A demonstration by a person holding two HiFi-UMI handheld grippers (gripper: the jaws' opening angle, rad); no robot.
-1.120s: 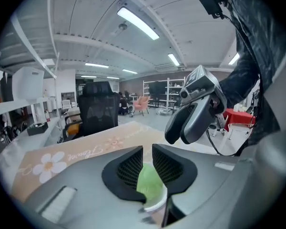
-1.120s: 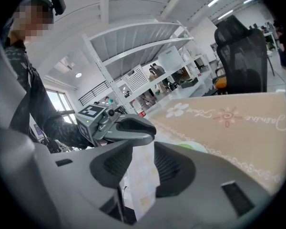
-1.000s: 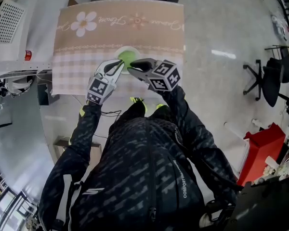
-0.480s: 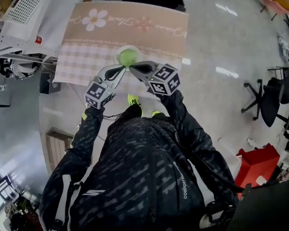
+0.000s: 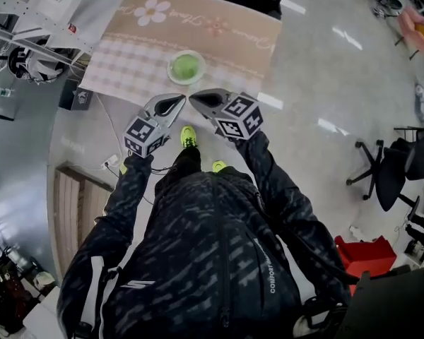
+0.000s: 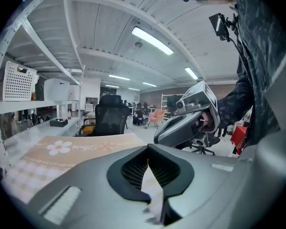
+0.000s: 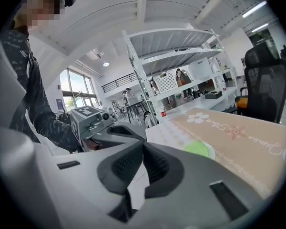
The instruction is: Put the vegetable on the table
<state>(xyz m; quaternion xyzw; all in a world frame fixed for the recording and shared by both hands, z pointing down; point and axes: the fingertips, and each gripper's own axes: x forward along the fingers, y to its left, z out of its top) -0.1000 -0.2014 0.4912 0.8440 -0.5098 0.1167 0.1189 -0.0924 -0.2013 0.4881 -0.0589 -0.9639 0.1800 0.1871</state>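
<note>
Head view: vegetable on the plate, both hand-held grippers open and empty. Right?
No: both are shut, not open, as each gripper view shows: left hand-held gripper, right hand-held gripper. Vegetable on the plate, both empty: correct.

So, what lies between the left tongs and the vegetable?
Only the rim of the plate under the vegetable and a bare strip of checked cloth; the head view shows it.

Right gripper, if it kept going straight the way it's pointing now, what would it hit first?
Probably the left gripper: its tip sits just ahead of the shut right gripper. If it slips past, the near edge of the table comes next, left of the plate; depth is unclear.
</note>
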